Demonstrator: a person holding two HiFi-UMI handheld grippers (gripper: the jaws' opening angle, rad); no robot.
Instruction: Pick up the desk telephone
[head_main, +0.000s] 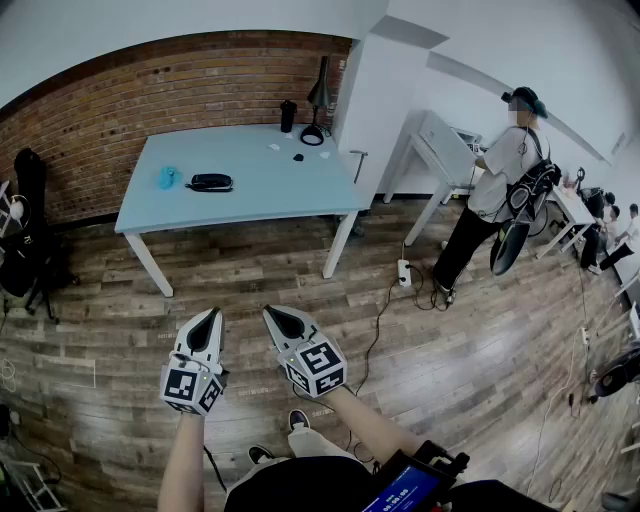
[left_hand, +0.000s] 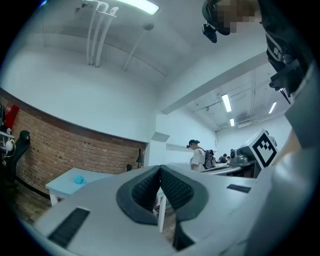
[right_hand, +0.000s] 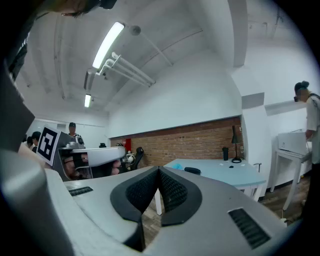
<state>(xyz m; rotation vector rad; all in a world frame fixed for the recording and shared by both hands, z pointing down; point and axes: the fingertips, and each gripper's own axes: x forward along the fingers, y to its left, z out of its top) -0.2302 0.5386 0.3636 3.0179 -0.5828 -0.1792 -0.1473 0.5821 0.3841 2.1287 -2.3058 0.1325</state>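
Head view, left gripper (head_main: 209, 317), right gripper (head_main: 273, 313) closed

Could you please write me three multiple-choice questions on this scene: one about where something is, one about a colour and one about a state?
1. Where does the desk telephone lie?
A. On the light blue table, near a small blue thing
B. On the floor
C. On a chair

2. What colour is the wall behind that table?
A. White
B. Red-brown brick
C. Green

3. How do the jaws of the right gripper stand?
A. Wide apart
B. Closed on the telephone
C. Closed together with nothing between them

Answers:
1 A: the head view shows it lying on the tabletop.
2 B: brick courses run behind the table.
3 C: the right gripper view shows the pads meeting, with nothing between them.
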